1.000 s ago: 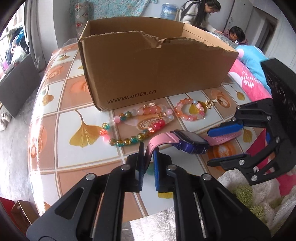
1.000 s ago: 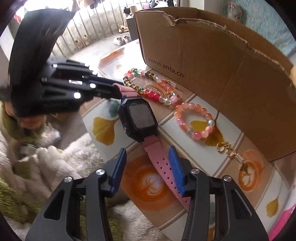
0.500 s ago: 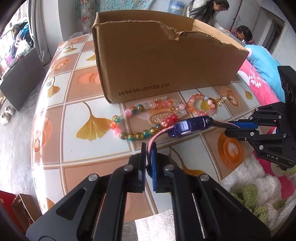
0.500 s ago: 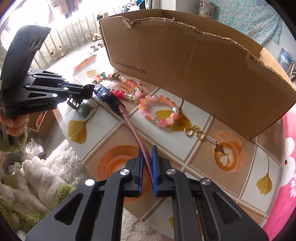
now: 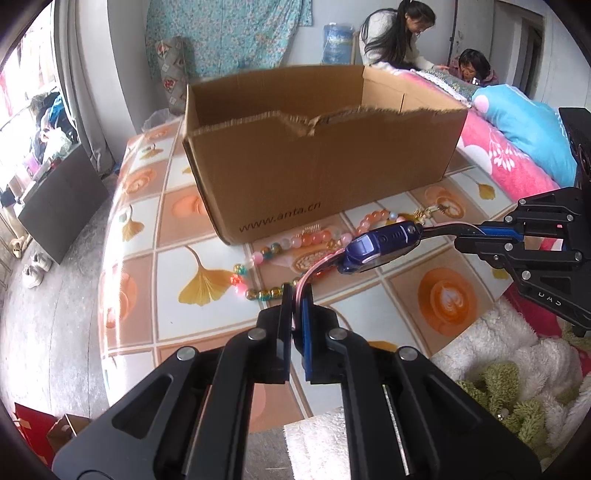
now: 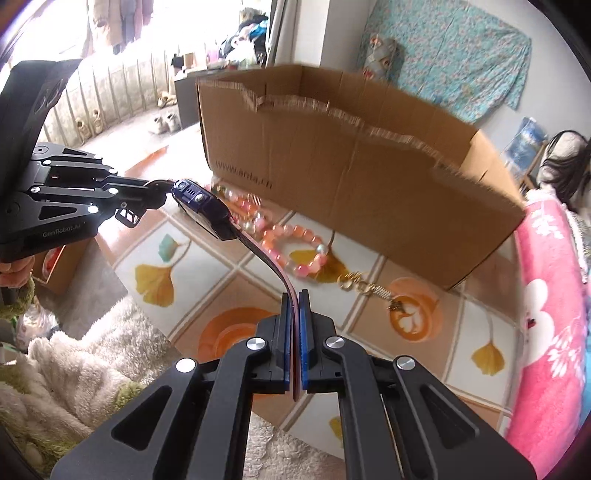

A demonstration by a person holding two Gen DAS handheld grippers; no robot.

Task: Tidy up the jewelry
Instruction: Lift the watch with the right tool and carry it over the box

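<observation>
You hold a watch up in the air between your two grippers. Your left gripper has its jaws pressed tight on one pink strap. Your right gripper has its jaws pressed tight on the other pink strap. The dark blue body of the watch hangs in the middle, above the worktop, and it is tipped on its side.

Under the watch, a long string of beads lies on the worktop. The beads are pink, green and orange. Next to it lies a small ring of pink and orange beads. A little gold chain lies just beside that ring. All of these sit near the front wall of a big brown cardboard box. The box is open on top, and its front edge is torn and bumpy.

The worktop has a cloth with yellow leaves and orange cups on it. A fluffy white blanket lies at the near edge. Two people are far behind the box, by a bed with a pink cover.
</observation>
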